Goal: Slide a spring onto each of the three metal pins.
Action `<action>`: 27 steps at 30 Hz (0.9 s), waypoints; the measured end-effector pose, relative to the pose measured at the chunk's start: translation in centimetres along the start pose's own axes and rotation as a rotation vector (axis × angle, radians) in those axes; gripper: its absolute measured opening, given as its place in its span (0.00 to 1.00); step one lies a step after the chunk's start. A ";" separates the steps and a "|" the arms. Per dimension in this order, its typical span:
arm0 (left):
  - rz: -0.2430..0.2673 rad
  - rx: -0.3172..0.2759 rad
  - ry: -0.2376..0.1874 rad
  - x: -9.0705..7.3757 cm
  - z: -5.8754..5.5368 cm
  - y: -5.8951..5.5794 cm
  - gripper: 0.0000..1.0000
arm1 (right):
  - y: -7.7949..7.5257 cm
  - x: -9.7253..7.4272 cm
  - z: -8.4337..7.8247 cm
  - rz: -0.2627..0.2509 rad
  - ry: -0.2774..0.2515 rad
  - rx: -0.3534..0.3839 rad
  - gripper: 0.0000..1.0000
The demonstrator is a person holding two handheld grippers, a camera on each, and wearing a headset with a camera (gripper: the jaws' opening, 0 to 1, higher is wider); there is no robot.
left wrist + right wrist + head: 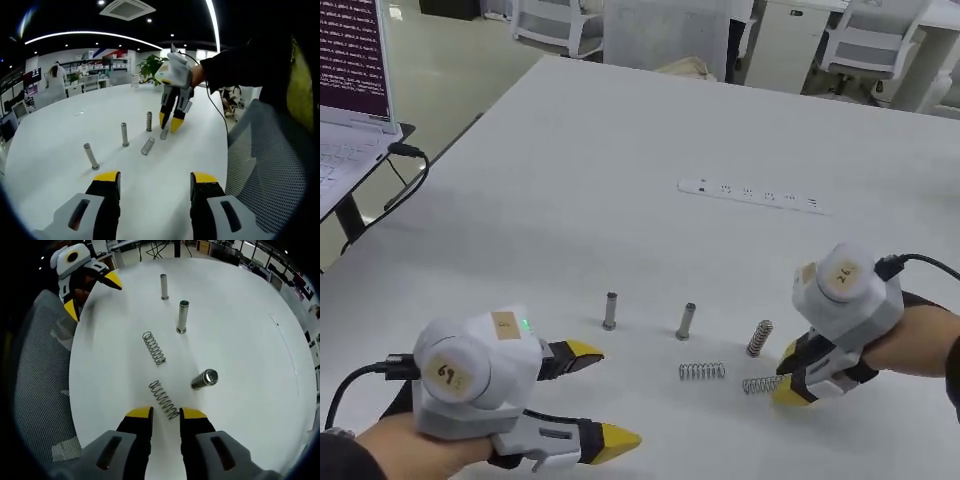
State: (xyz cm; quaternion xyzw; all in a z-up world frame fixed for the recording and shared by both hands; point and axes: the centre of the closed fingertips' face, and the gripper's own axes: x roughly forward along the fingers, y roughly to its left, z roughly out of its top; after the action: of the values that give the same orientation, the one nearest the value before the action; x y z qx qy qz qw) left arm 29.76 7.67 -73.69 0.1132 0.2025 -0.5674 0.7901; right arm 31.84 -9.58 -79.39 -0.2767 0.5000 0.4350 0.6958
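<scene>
Three metal pins stand in a row on the white table: a bare left pin [610, 310] [91, 156] [164, 286], a bare middle pin [686, 321] [124, 134] [182, 316], and a right pin wearing a spring [759, 338] [149, 121] [204, 379]. One loose spring [702, 371] [147, 145] [154, 347] lies flat in front of them. My right gripper [788, 388] [166, 413] is low over a second loose spring [758, 383] [162, 399], jaws narrowly apart around its near end. My left gripper [605, 395] [155, 177] hovers wide open and empty, near the table's front edge.
A white power strip [755, 195] lies farther back on the table [620, 150]. A laptop [350, 90] with a black cable [410, 170] sits off the left edge. Office chairs [865, 50] stand behind; a mesh chair [270, 165] is close to the front edge.
</scene>
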 end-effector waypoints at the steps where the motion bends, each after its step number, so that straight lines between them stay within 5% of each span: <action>1: 0.001 0.001 0.001 0.0 0.0 0.0 0.51 | 0.1 0.0 -0.1 0.001 0.004 0.003 0.19; 27: 0.006 -0.001 -0.001 -0.2 -0.1 -0.1 0.49 | 0.9 0.3 -0.5 -0.021 0.038 -0.115 0.09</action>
State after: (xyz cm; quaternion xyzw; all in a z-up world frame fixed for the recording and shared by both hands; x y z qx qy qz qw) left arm 29.61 7.88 -73.65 0.1131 0.2022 -0.5650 0.7919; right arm 30.87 -9.51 -79.85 -0.3298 0.4844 0.4504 0.6736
